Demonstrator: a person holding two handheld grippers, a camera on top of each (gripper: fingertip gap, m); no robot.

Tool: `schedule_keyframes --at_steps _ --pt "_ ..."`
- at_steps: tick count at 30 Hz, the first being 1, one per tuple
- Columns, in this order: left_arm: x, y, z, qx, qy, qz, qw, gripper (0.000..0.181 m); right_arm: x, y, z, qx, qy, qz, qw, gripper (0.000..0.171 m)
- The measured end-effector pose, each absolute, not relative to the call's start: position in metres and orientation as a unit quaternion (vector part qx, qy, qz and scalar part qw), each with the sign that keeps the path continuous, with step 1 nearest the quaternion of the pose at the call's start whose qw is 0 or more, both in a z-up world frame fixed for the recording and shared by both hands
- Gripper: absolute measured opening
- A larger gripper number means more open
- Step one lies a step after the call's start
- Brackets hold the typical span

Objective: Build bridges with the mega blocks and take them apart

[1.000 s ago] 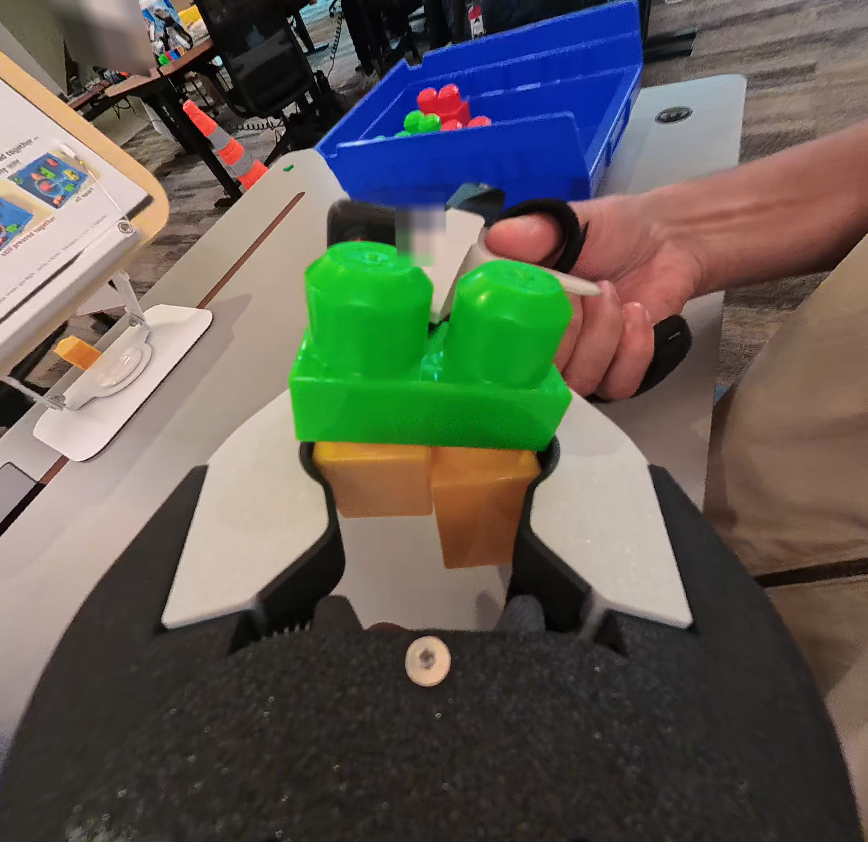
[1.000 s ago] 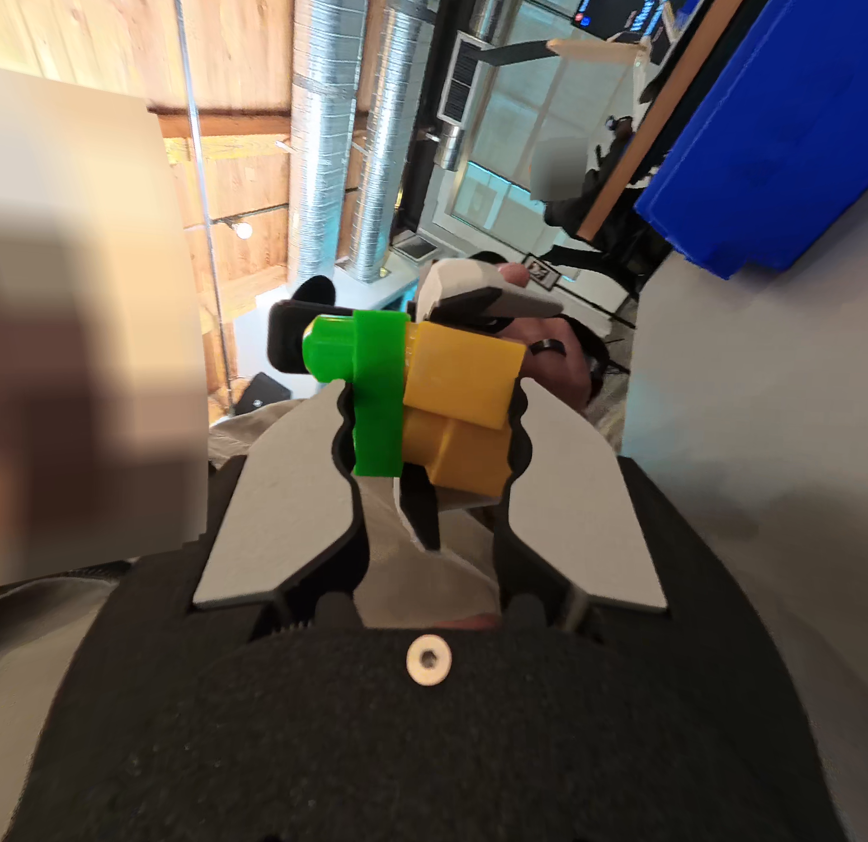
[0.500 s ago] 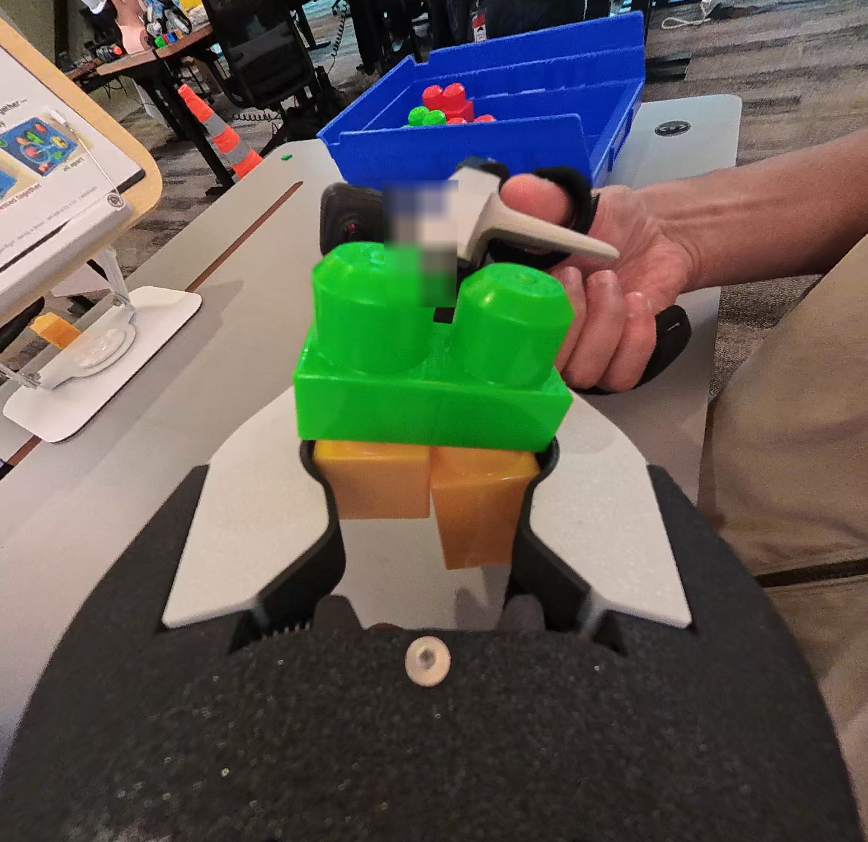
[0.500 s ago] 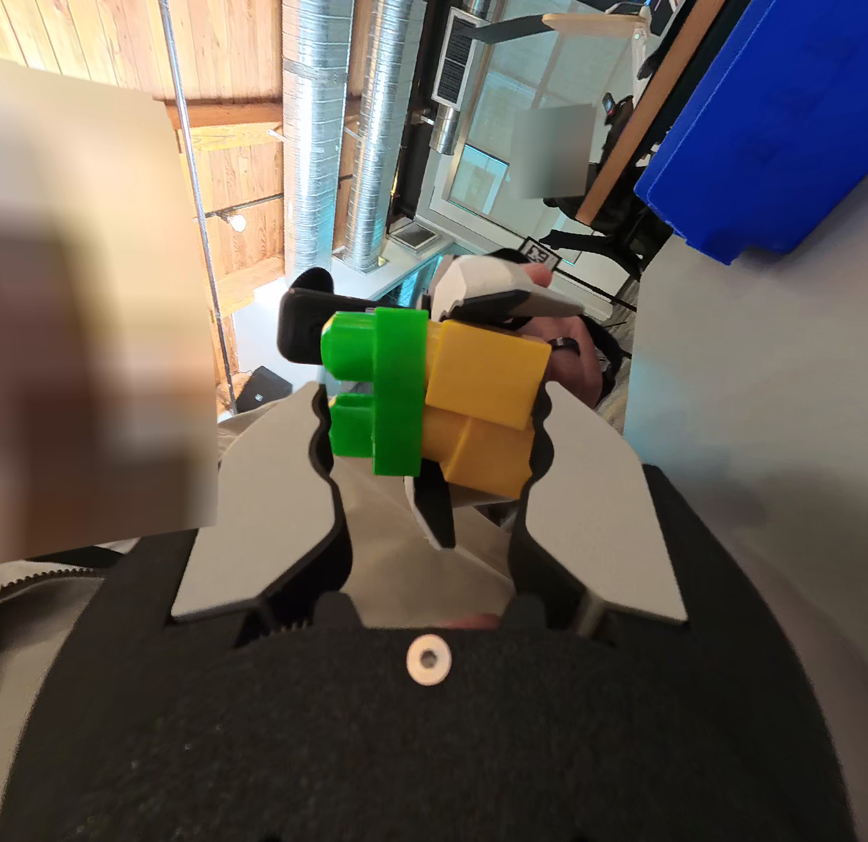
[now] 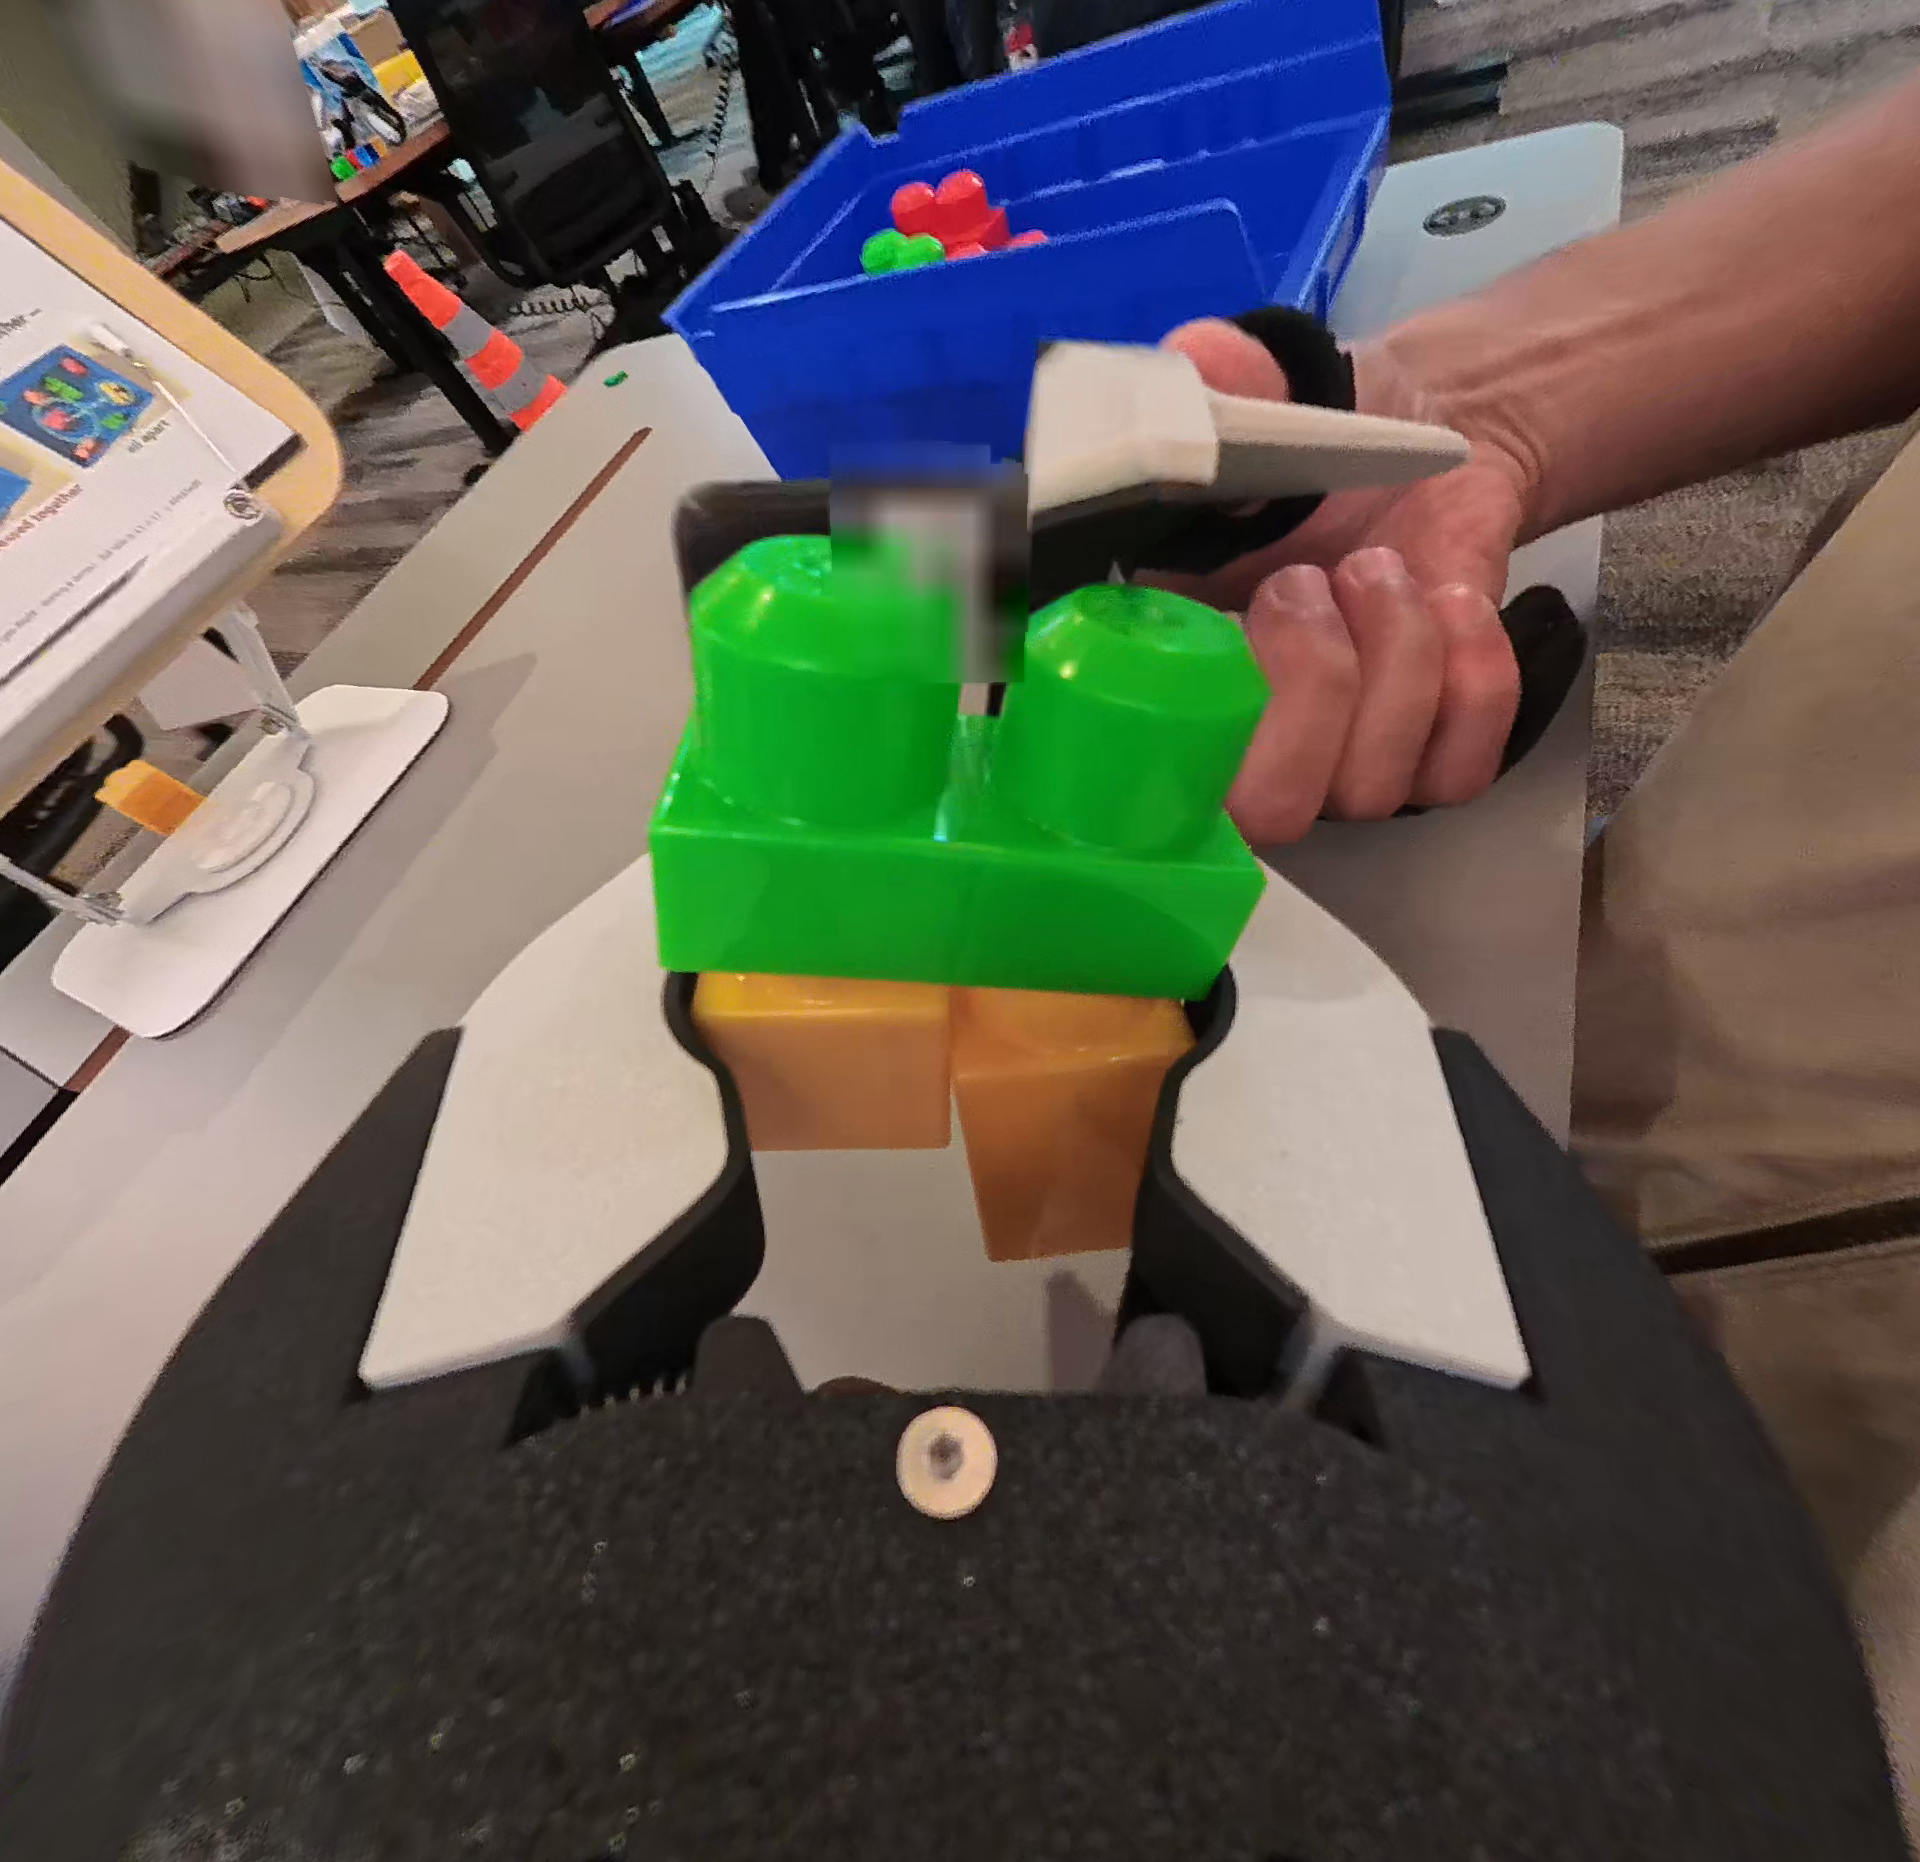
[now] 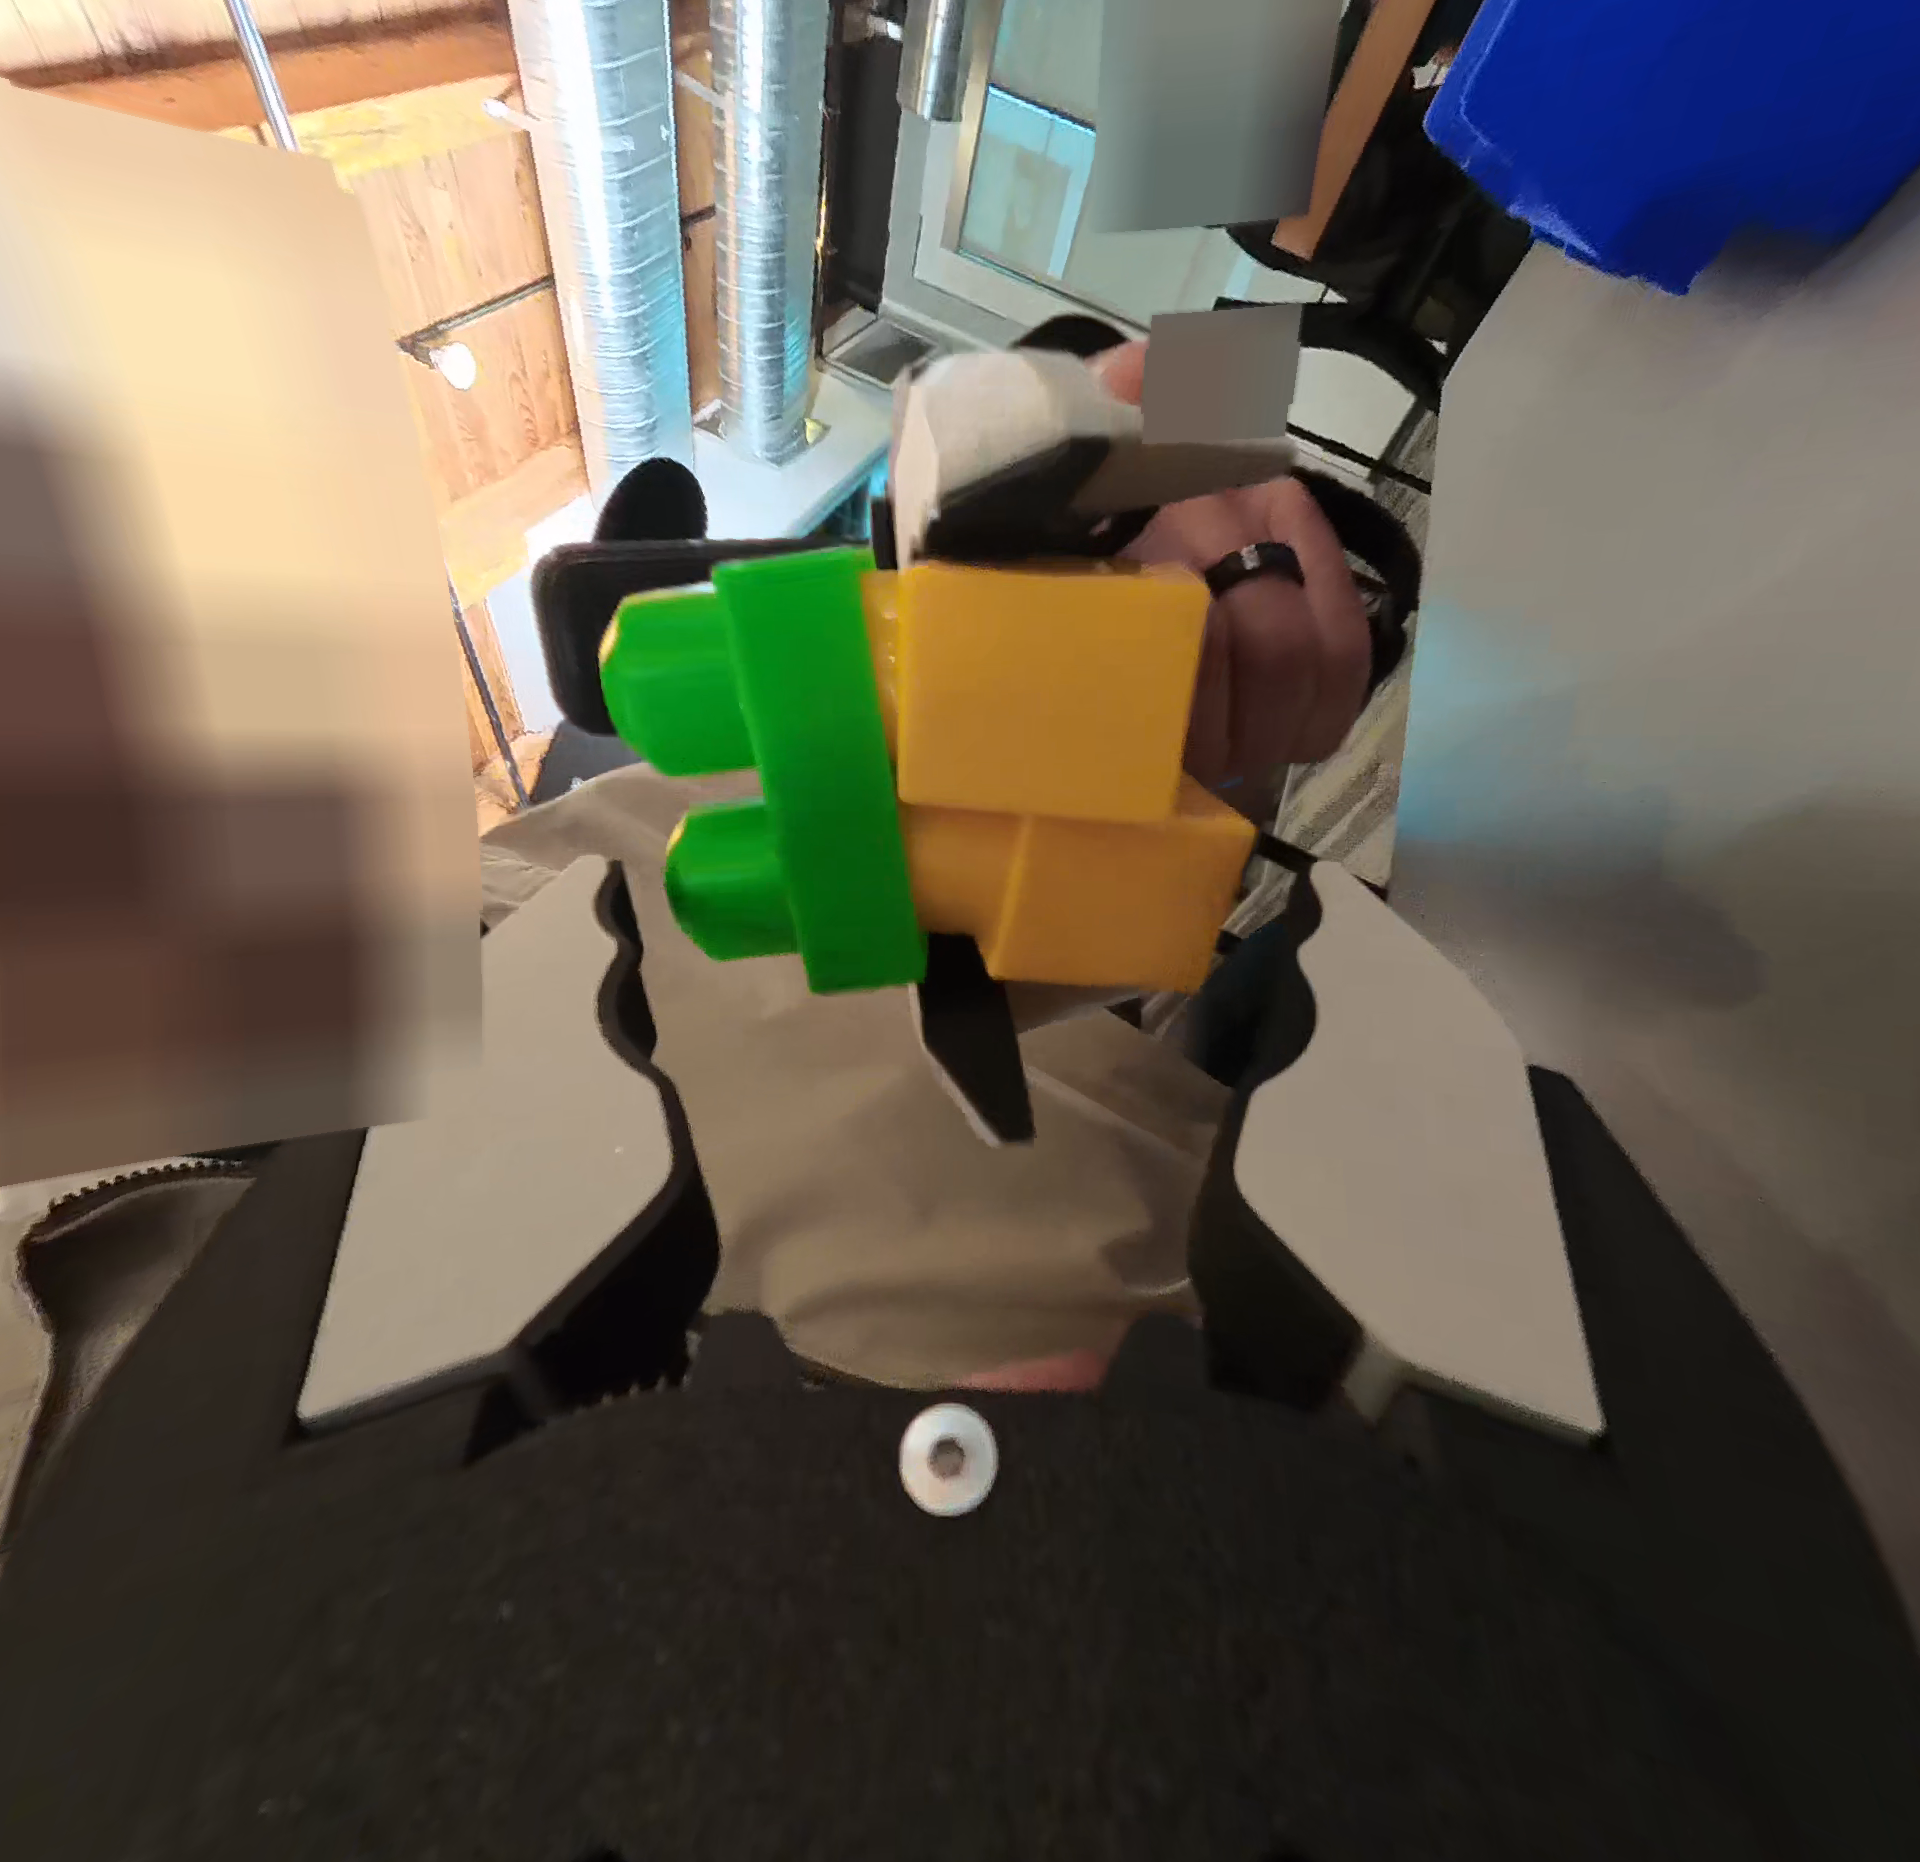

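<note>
the left gripper [image 5: 951, 991] has its jaws clamped on the two yellow blocks [image 5: 935, 1074], one finger pressed to each outer side, and the green block [image 5: 951, 825] sits stacked across the top of them with its two round studs pointing up. the whole little stack is held up above the grey table [image 5: 499, 607].

the right gripper [image 6: 961, 908] has its jaws spread wide, nothing between the pads. seen from its own camera the stack lies sideways, green block [image 6: 800, 773] to the left, yellow blocks [image 6: 1049, 773] to the right, just past the fingertips and clear of both. that camera is tilted, so ceiling ducts fill the background.

from the left wrist view the right gripper [image 5: 1143, 462] shows beyond the green studs, a bare hand [image 5: 1382, 607] wrapped around its handle. behind it sits the blue bin [image 5: 1039, 347] on the table, with red [image 5: 951, 207] and green [image 5: 899, 251] blocks inside. off to the left a stand [image 5: 208, 825] holds up a printed sheet [image 5: 94, 482], and an orange cone [image 5: 478, 352] stands on the floor past the table edge.
</note>
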State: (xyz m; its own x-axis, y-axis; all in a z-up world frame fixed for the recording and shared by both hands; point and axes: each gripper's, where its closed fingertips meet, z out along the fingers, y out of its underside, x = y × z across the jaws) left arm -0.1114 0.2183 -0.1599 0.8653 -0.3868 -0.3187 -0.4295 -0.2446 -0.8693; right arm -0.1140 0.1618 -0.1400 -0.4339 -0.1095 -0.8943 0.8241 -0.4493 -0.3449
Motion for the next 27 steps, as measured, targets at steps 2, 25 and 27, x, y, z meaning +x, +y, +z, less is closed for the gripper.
schedule_keyframes --at_steps 2,25,27 --pt "-0.108 0.219 -0.164 -0.791 0.265 0.021 0.552 0.088 -0.112 0.157 -0.142 0.426 0.443 -0.725 0.311 0.108" --pt "-0.1 0.221 -0.134 -0.742 0.227 -0.048 0.628 0.088 -0.112 0.172 -0.116 0.347 0.318 -0.815 0.337 0.096" --pt "-0.093 0.222 -0.137 -0.739 0.236 -0.052 0.628 0.089 -0.108 0.165 -0.115 0.335 0.332 -0.815 0.336 0.095"
